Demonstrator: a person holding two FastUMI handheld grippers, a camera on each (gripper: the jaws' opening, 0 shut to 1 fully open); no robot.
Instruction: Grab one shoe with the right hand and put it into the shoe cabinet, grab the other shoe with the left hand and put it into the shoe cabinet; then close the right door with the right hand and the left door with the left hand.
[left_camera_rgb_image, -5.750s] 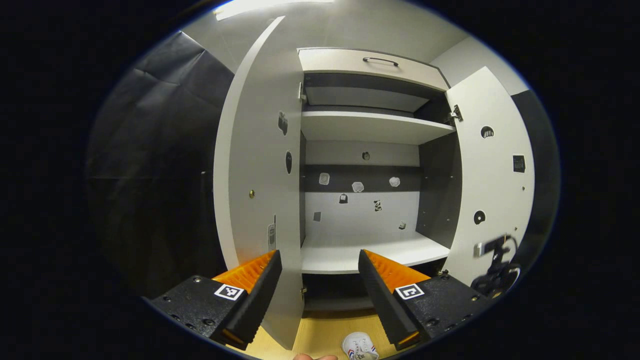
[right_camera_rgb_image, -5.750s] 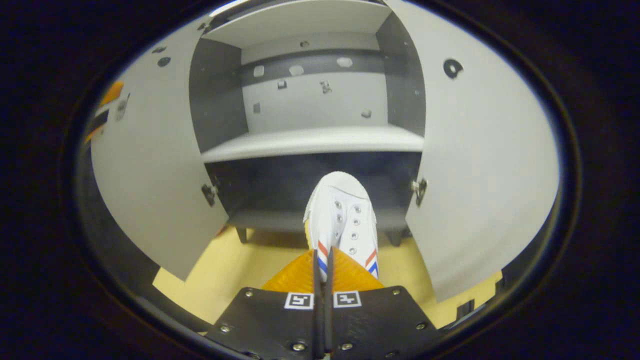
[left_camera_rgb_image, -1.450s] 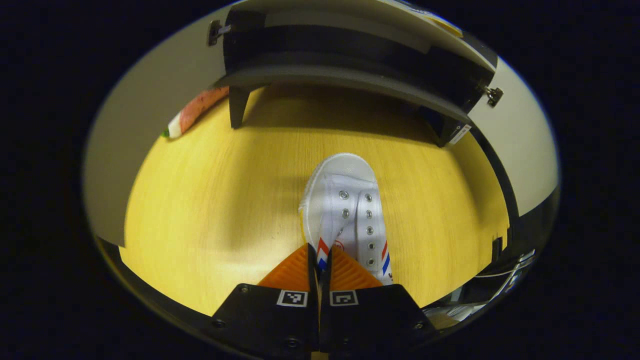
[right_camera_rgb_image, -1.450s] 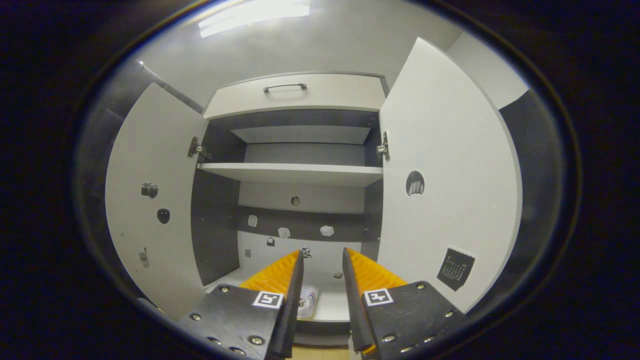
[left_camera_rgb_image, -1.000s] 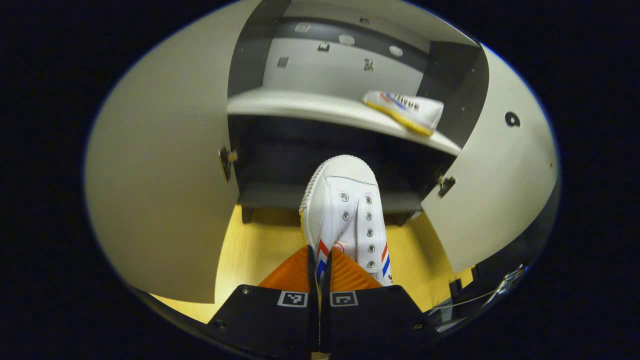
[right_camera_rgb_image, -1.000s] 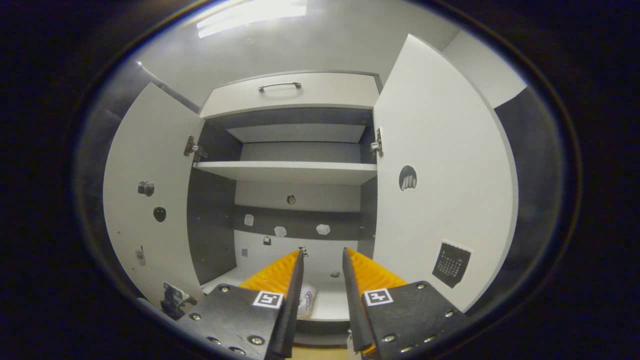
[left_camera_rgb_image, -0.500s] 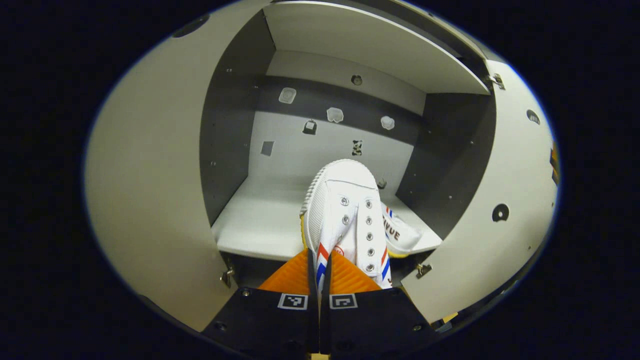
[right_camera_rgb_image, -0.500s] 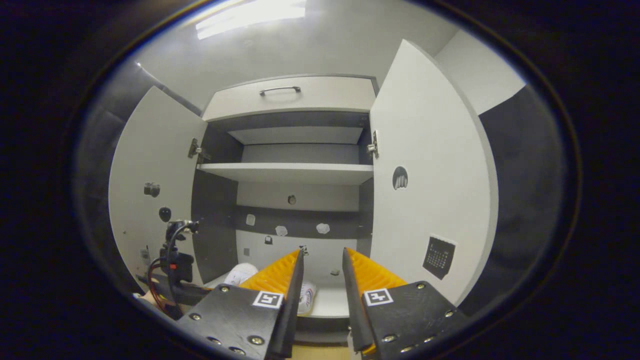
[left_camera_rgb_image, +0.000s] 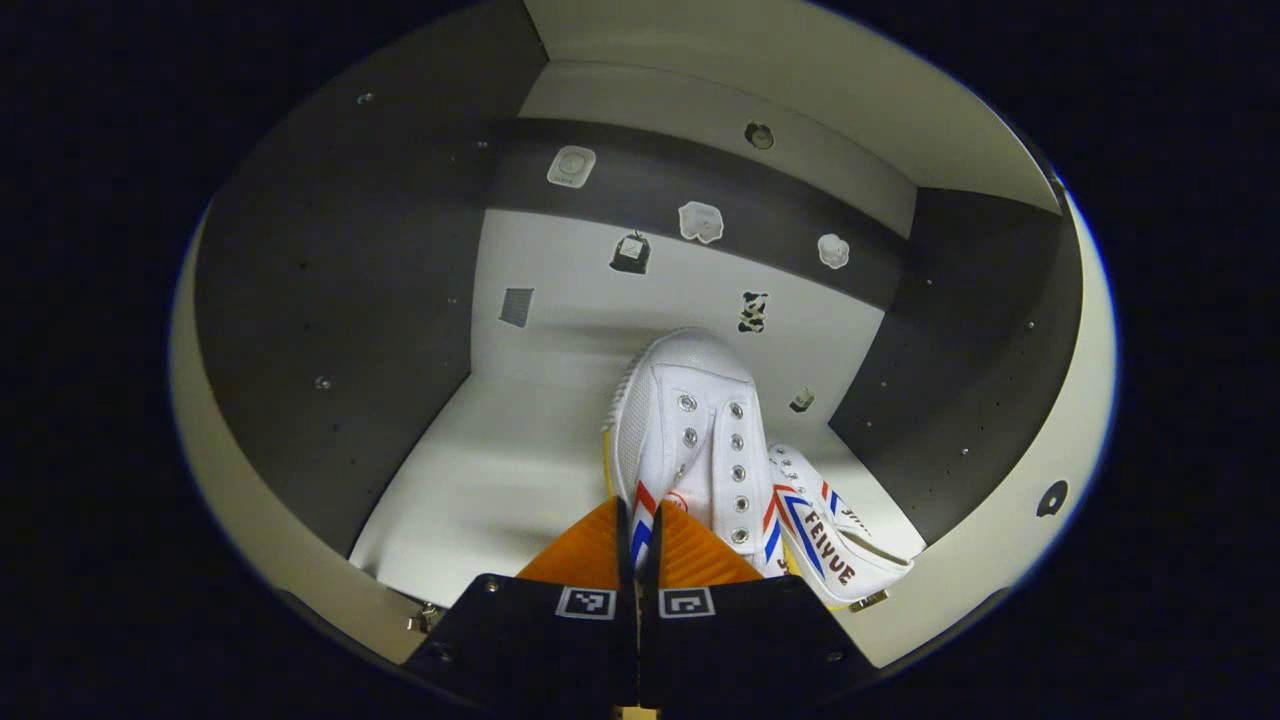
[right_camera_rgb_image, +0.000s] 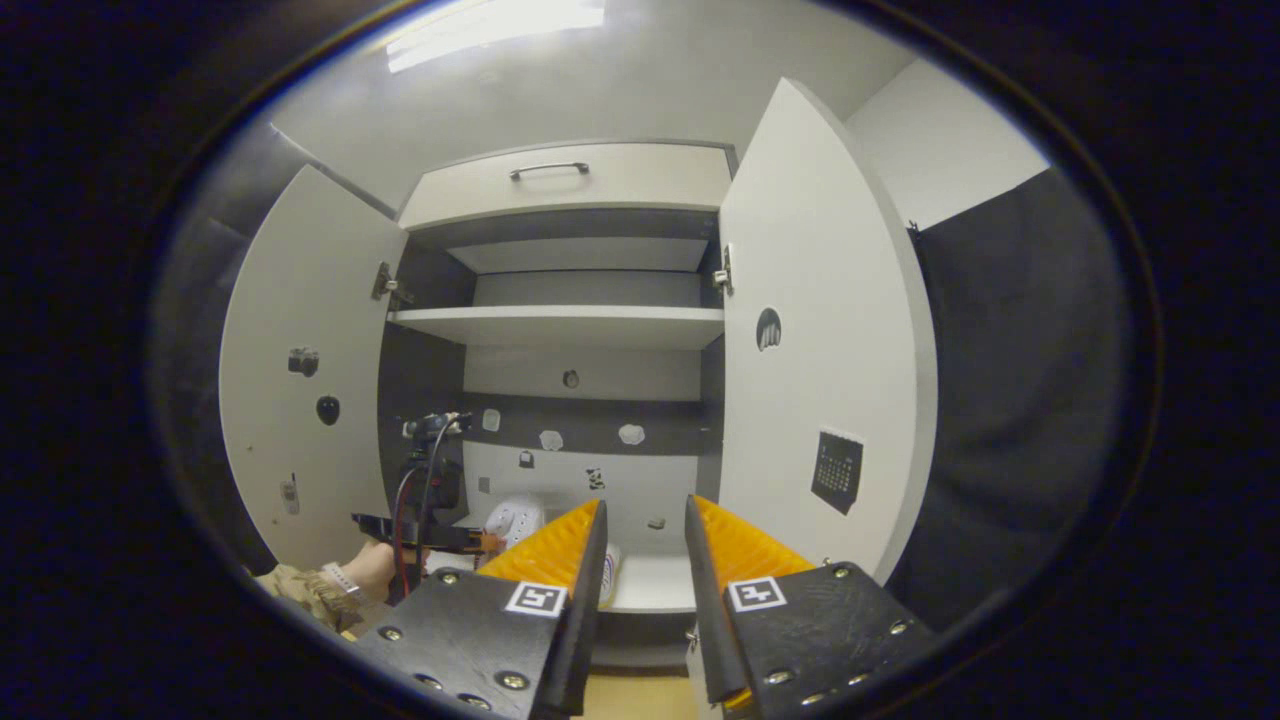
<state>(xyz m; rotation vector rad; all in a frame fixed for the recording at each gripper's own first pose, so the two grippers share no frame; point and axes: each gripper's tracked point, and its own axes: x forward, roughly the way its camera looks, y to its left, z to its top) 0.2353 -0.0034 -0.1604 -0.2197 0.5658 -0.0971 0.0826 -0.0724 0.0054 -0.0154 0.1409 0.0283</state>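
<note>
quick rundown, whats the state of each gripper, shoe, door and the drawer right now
left gripper: shut on the held shoe, inside the cabinet
held shoe: gripped at the heel, toe pointing at the back wall
other shoe: lying on its side on the shelf
right gripper: open, holding nothing
left door: open
right door: open
top drawer: closed

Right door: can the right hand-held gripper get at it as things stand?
Probably yes: the right hand-held gripper is open, holds nothing, and the right door stands open beside it with nothing between.
</note>
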